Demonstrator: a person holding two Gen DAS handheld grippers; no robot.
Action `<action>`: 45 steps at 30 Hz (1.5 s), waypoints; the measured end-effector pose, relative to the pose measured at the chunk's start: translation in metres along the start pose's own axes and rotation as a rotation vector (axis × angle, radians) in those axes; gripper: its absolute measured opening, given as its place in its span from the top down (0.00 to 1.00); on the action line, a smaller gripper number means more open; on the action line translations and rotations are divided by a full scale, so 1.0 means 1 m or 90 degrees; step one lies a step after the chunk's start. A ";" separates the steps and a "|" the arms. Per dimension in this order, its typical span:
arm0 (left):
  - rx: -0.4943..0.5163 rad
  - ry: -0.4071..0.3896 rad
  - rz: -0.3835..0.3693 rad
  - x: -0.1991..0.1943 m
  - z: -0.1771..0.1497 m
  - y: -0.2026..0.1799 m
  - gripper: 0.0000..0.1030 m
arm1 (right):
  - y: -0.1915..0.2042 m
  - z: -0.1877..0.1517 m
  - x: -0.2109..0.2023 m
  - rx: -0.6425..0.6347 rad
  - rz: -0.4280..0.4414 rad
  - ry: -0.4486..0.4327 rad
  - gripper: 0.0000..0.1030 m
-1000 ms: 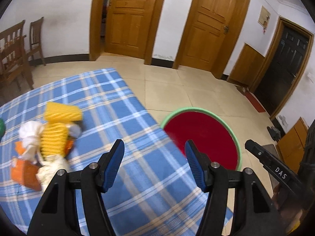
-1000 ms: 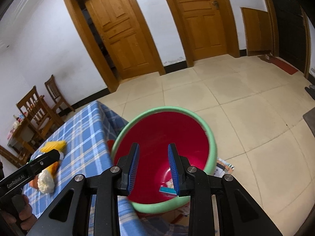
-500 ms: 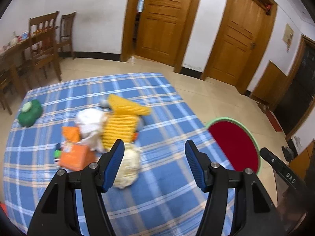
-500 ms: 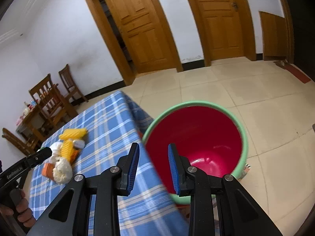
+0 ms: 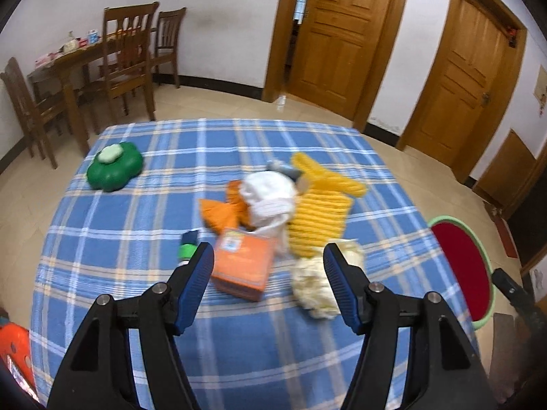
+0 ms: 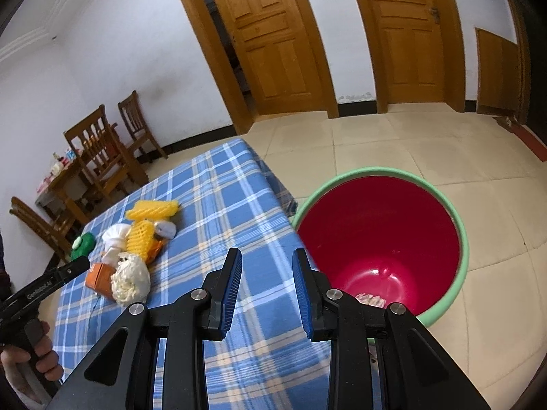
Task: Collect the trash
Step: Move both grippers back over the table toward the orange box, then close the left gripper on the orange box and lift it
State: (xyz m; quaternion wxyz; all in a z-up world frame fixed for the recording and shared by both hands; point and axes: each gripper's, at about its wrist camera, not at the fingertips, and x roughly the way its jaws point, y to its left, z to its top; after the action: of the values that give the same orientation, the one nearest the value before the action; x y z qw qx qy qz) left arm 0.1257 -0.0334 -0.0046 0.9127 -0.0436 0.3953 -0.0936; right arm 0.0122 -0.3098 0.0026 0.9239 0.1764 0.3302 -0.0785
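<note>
Red bin (image 6: 379,239) with a green rim, scraps at its bottom.
Trash pile (image 5: 283,212) sits heaped on the checked cloth (image 5: 154,205); left gripper (image 5: 268,275) and right gripper (image 6: 267,288) both apart, empty.

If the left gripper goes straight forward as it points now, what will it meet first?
Probably the orange cardboard box, lying between the open left gripper fingers' line on the blue checked tablecloth; depth is unclear.

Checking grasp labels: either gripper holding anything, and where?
Nothing held. Left gripper open above the orange box; right gripper empty.
</note>
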 end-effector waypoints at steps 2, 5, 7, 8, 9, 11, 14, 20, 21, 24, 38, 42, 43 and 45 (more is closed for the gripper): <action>-0.008 0.005 0.009 0.005 -0.002 0.008 0.35 | 0.005 -0.001 0.003 -0.005 0.002 0.006 0.70; -0.023 0.015 0.019 0.013 -0.003 0.018 0.35 | 0.011 -0.003 0.007 -0.010 0.005 0.013 0.70; -0.030 0.021 0.018 0.018 -0.004 0.023 0.35 | 0.016 -0.004 0.011 -0.014 0.007 0.019 0.69; -0.033 0.023 0.015 0.020 -0.005 0.024 0.35 | 0.019 -0.004 0.013 -0.016 0.008 0.022 0.69; -0.035 0.024 0.011 0.022 -0.006 0.026 0.35 | 0.021 -0.004 0.014 -0.018 0.009 0.025 0.69; -0.036 0.025 0.004 0.026 -0.007 0.025 0.35 | 0.025 -0.005 0.018 -0.021 0.012 0.031 0.69; -0.030 0.028 -0.010 0.031 -0.009 0.023 0.36 | 0.031 -0.007 0.025 -0.026 0.015 0.043 0.69; -0.039 0.033 -0.039 0.036 -0.013 0.025 0.51 | 0.047 -0.010 0.038 -0.045 0.018 0.073 0.69; -0.040 0.032 -0.042 0.035 -0.013 0.026 0.51 | 0.052 -0.010 0.039 -0.050 0.019 0.077 0.69; -0.046 0.022 -0.051 0.028 -0.013 0.028 0.51 | 0.062 -0.013 0.042 -0.059 0.023 0.084 0.69; -0.096 -0.031 -0.019 -0.007 -0.010 0.073 0.51 | 0.119 -0.026 0.059 -0.112 0.070 0.115 0.53; -0.109 -0.038 -0.007 -0.011 -0.012 0.087 0.52 | 0.135 -0.029 0.066 -0.126 0.083 0.127 0.51; -0.113 -0.039 -0.005 -0.011 -0.013 0.090 0.51 | 0.139 -0.030 0.068 -0.130 0.085 0.131 0.51; -0.119 -0.039 -0.003 -0.011 -0.014 0.095 0.51 | 0.146 -0.032 0.072 -0.136 0.090 0.139 0.50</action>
State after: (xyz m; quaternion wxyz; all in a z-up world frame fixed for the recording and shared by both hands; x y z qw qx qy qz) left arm 0.1210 0.0618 -0.0209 0.9160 -0.1324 0.3744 -0.0573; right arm 0.0876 -0.1647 -0.0264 0.8994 0.1073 0.4218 0.0416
